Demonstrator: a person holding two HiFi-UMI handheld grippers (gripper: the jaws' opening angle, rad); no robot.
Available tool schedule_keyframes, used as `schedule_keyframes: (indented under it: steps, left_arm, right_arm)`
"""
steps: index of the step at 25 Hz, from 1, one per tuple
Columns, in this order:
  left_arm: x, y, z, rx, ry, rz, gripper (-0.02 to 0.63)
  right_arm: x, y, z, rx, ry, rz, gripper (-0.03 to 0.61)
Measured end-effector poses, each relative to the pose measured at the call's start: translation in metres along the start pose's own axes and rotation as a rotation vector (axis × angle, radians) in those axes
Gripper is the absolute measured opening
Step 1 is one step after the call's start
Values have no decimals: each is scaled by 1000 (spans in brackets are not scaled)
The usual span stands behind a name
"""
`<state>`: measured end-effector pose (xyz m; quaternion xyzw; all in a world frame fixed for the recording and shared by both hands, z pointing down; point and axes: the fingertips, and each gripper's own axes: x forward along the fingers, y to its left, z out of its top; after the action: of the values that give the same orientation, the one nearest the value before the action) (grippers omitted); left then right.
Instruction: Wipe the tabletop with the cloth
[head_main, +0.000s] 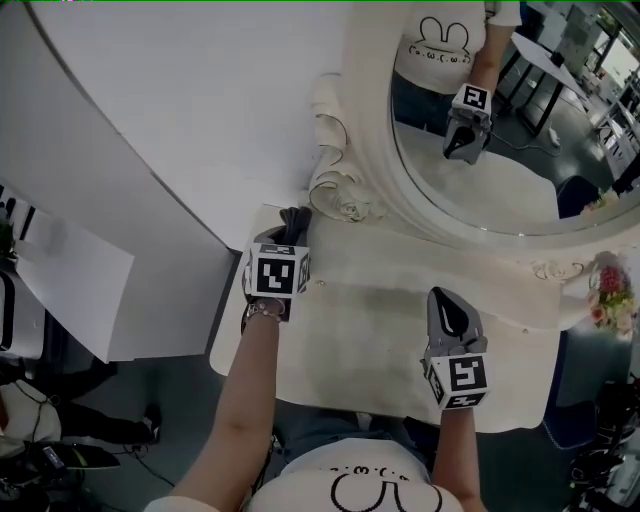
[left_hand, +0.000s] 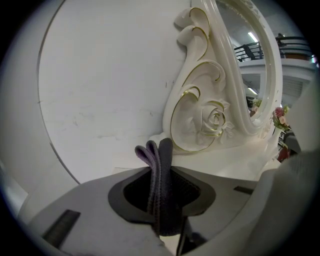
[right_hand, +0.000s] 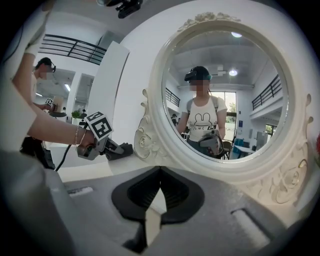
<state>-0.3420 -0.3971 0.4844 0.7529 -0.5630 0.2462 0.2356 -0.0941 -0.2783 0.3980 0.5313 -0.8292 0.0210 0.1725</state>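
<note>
The left gripper view shows the left hand-held gripper (left_hand: 162, 200) clamped on a folded dark cloth (left_hand: 161, 175), just before the mirror's (left_hand: 235, 75) carved scroll. Only the head view places it at the worktop's (head_main: 380, 330) back-left corner, near the edge. The right hand-held gripper (right_hand: 160, 170) is closed and empty, with bare worktop between the two.

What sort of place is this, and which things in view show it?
Likely a dressing table staged in a large open hall: an ornate round mirror, a cream tabletop, and a railed upper gallery behind.
</note>
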Motion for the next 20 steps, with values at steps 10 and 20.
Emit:
schedule_keyframes:
  steps: [10, 20]
  left_arm:
    - [3, -35, -3, -42, 28, 17, 95]
    - [5, -84, -9, -66, 40, 15, 95]
  right_arm:
    - [-34, -21, -6, 4, -27, 34, -3]
    - [-72, -55, -18, -1, -37, 40, -3]
